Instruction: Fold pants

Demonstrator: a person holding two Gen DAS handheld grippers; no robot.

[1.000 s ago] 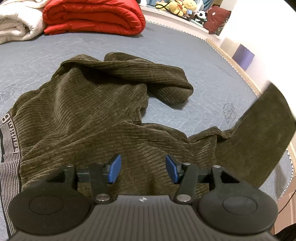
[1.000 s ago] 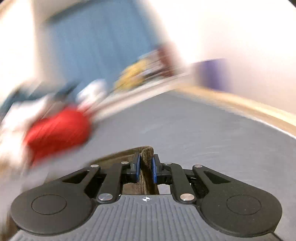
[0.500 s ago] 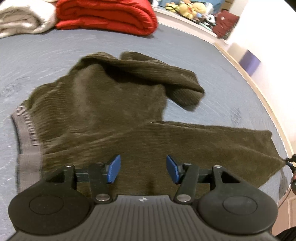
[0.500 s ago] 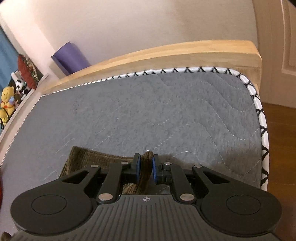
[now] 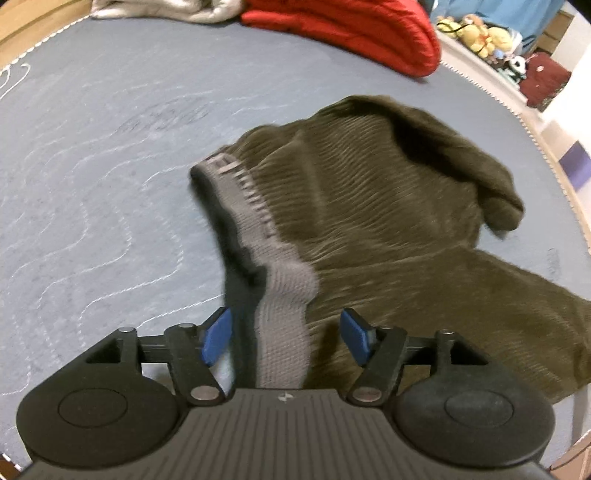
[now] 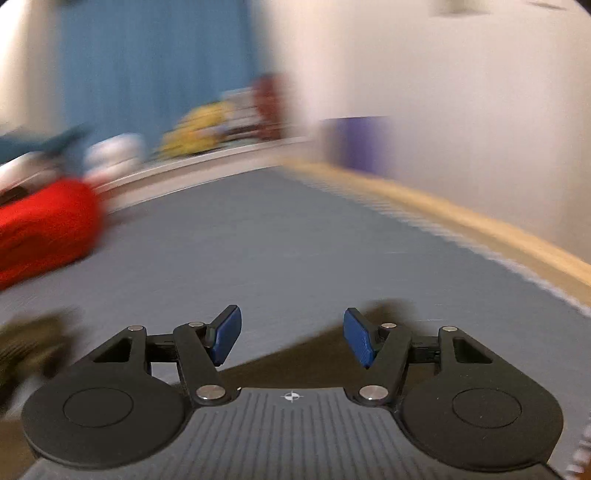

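Observation:
Dark olive corduroy pants [image 5: 388, 221] lie crumpled on the grey mattress [image 5: 92, 166]. Their grey knit waistband [image 5: 280, 317] runs toward me and passes between the blue pads of my left gripper [image 5: 286, 338], which is open around it. One leg stretches out to the right [image 5: 498, 332]; the other is bunched at the back. My right gripper [image 6: 291, 338] is open and empty above the mattress; a dark piece of the pants [image 6: 295, 365] lies just under its pads. The right wrist view is blurred by motion.
A folded red quilt [image 5: 362, 29] and a pale blanket [image 5: 166, 9] lie at the far end of the mattress. Soft toys [image 5: 480, 33] sit on a ledge behind. A wooden bed edge [image 6: 480, 221] runs along the right, with a purple object [image 6: 358, 144] by the wall.
My right gripper has opened and let go of the pant leg, then swung up and away. My left gripper has moved left to the waistband, still open.

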